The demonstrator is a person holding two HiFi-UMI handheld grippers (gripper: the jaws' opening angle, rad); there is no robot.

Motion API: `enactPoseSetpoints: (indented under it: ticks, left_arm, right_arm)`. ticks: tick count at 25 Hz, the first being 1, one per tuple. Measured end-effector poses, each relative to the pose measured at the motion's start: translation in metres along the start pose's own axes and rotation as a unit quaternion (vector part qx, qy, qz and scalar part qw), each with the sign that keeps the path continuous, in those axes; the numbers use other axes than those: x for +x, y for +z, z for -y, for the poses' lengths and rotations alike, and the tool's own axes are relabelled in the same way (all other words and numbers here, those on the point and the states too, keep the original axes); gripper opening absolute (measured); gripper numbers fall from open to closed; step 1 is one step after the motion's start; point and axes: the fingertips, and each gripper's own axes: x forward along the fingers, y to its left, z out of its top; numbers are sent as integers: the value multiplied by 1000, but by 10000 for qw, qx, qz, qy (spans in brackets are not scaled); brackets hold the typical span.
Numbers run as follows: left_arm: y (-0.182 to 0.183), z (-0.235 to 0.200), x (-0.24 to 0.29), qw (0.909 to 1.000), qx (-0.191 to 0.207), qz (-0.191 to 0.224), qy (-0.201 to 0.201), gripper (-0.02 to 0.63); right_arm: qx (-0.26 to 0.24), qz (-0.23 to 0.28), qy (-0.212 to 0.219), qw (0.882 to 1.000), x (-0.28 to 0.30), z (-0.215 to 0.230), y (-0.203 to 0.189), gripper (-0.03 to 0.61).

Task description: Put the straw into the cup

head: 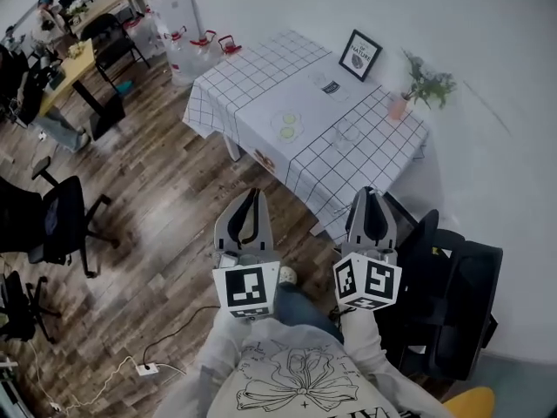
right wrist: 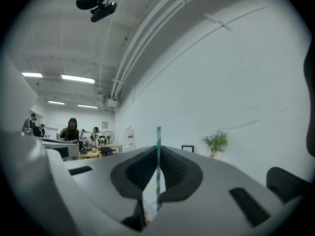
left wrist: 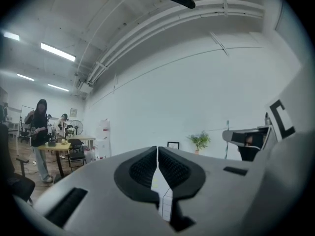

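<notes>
My right gripper (head: 371,195) (right wrist: 158,154) is shut on a teal-and-white striped straw (right wrist: 158,142), which stands upright between the jaws in the right gripper view. The straw cannot be made out in the head view. A clear cup (head: 346,135) stands on the table with the checked cloth (head: 248,77), well ahead of both grippers. My left gripper (head: 251,193) (left wrist: 157,155) is shut with nothing between its jaws. Both grippers are held close to the person's body, short of the table's near edge.
On the table are a framed picture (head: 359,55), a potted plant (head: 405,103), a small card (head: 330,87) and a plate with green slices (head: 286,124). A black chair (head: 452,294) stands at my right. Office chairs (head: 57,220) stand on the wooden floor at left.
</notes>
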Motion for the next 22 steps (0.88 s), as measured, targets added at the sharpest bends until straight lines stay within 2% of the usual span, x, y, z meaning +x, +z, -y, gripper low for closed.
enactPoseSetpoints:
  ticks: [6,22]
  left_arm:
    - [7,9,64,9998,12,21,-192,9]
    - [-13,42,187,9958,-57,-289,-869,9]
  right_arm:
    - [-25,20,-91,10000,48,21,1,15]
    - [58,-183,-532,9984,129,67,-18,15]
